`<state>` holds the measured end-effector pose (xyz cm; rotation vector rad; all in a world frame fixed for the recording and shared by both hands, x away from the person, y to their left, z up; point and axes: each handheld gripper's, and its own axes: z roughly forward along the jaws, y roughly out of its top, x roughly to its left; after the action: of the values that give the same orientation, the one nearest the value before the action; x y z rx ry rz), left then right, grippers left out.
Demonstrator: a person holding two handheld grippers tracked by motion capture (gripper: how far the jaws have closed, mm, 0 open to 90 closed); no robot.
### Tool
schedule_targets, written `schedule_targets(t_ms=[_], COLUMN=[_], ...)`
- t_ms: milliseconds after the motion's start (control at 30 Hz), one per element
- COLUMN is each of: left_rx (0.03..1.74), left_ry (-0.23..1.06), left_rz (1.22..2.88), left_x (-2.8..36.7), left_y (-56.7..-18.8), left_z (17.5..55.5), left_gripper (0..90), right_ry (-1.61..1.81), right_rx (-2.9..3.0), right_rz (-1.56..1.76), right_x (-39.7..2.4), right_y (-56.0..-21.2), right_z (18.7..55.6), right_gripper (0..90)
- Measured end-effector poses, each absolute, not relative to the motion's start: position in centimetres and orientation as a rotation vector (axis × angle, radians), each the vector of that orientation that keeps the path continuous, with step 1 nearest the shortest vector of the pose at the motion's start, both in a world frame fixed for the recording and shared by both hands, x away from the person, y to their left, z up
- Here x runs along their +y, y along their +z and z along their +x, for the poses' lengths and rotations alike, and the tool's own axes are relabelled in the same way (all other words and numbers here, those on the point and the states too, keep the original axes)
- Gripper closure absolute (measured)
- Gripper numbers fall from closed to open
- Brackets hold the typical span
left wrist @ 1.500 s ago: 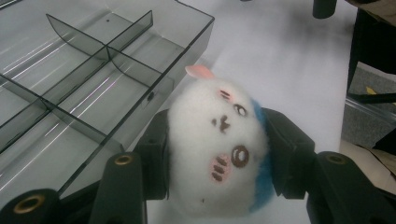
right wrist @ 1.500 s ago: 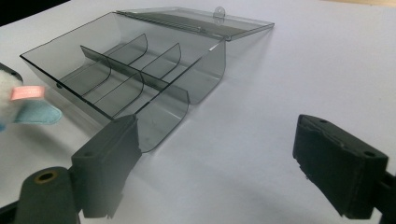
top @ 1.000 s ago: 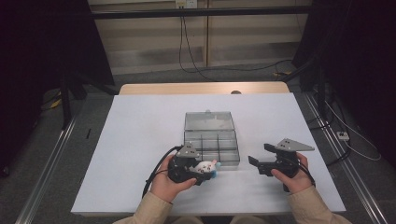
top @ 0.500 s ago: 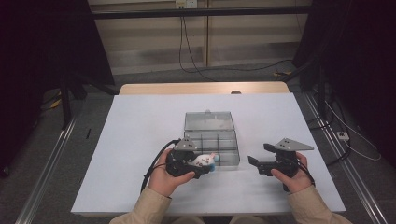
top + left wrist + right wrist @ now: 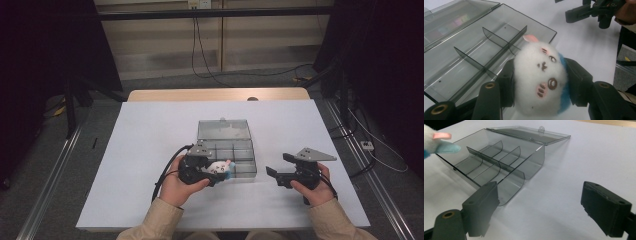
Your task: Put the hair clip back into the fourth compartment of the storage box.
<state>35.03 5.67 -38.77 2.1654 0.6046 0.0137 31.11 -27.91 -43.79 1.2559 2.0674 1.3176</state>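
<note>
my left claw (image 5: pixel 216 172) is clamped on the plush toy (image 5: pixel 541 80), a round white ball with a small face, a pink ear and a blue back; both pads press into its sides, so it is squeezed between the jaws. in the high view the toy (image 5: pixel 220 168) hangs at the near left corner of the clear compartment box (image 5: pixel 235 152), just beside its near wall and touching or nearly touching the rim; i cannot tell which.

what the next move turns on, as i judge it: the box lies just to the far right of the toy, and its open cells are on the far side of that near wall. the toy is roundish, with no real long axis, but the box's long side runs left to right across the table, with the lid (image 5: pixel 223 128) folded open at the far edge. so i'd need to lift a little and carry far and right to get over a cell. my left hand (image 5: pixel 175 187) is much the nearer one, already at the box.

its pose: forearm coming up from the near edge, claw pointing right and a bit far, roughly level.

my right claw (image 5: pixel 274 171) stands open and empty, jaws wide apart, held off to the right of the box and aimed left at it, well apart from the toy.
</note>
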Motion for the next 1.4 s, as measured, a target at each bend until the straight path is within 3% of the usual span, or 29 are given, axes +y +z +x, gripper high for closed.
schedule_targets(t_ms=[1400], left_rx=[0.685], left_ry=[0.06], left_rz=[2.145], left_x=[6.3], left_y=[-38.8], left_z=[37.8], left_gripper=[48.7], right_ry=[1.318], right_rx=[2.051], right_rz=[1.267], right_x=[-28.3], right_y=[-43.7], right_z=[31.0], right_gripper=[14.3])
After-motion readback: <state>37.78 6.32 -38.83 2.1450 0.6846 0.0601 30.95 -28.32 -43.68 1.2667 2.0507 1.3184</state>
